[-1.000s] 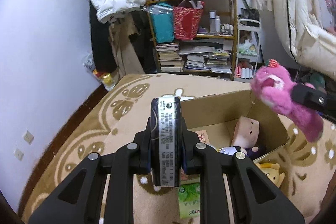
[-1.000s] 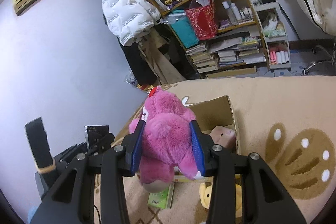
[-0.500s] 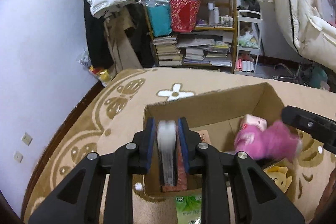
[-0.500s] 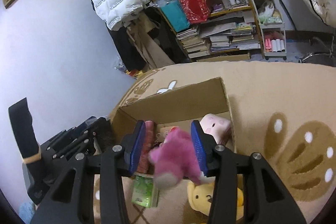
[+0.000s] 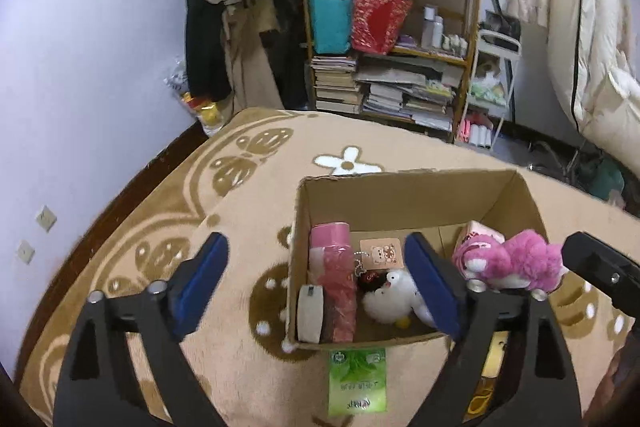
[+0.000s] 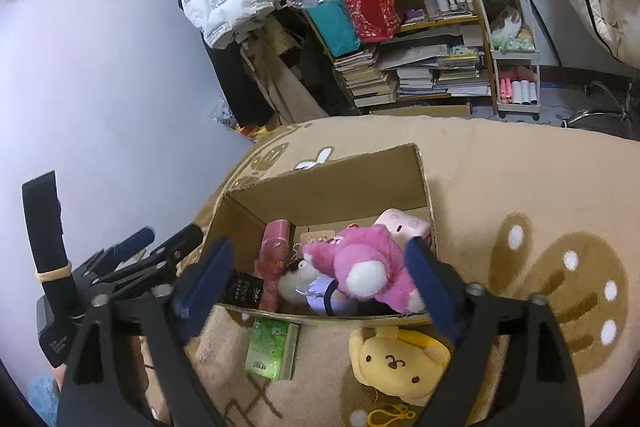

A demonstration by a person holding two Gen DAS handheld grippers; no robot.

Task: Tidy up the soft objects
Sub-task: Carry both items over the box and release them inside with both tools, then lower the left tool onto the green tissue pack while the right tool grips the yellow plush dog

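Two grippers, my left gripper (image 5: 316, 283) and right gripper (image 6: 320, 283), have just spread their fingers wide, empty, over one cardboard box (image 6: 320, 187); its pink bear (image 6: 360, 259) hides toys beneath.

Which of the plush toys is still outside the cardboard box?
The yellow plush, lying on the rug in front of the cardboard box. The pink plush bear and the white plush are inside it.

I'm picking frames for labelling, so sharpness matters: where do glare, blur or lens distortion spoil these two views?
Left wrist view: window glare washes out the shelf top and bedding; the pink plush bear is slightly soft; fisheye bends the cardboard box edges. Right wrist view: evenly lit, the bear sharp, the far left gripper blurred, dark vignette at the corners.
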